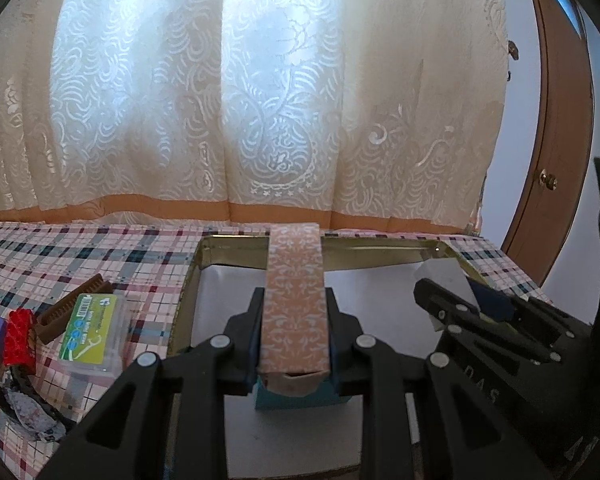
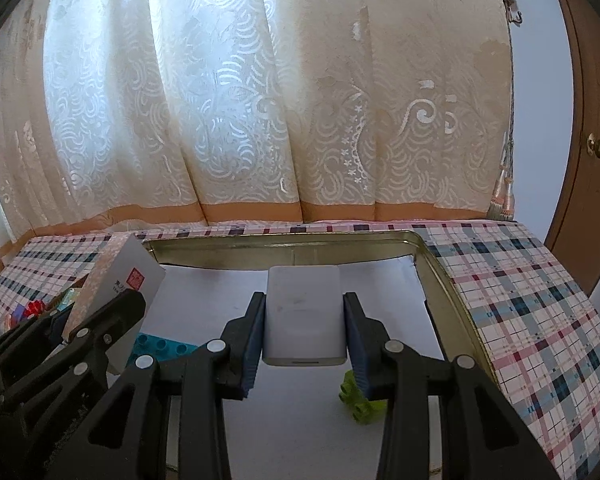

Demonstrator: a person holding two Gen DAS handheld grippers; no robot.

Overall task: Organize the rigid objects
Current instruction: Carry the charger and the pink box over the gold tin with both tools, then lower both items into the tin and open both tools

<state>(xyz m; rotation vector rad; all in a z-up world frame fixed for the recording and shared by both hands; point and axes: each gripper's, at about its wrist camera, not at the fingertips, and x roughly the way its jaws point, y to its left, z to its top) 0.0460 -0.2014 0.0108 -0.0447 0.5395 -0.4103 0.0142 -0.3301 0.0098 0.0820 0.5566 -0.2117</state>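
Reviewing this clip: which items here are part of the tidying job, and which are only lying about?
In the job:
- patterned orange box, clamped in the left gripper
- white block, clamped in the right gripper
- metal tin
- teal brick and green piece inside it

Lying about:
- floss-pick case, brown comb
- curtain, door

Peach patterned box (image 1: 294,300) and white block (image 2: 304,316), both held above metal tin (image 2: 452,280).

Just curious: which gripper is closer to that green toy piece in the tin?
Right. The right gripper, holding a white box, hangs directly over the green toy piece; the left gripper is across the tin.
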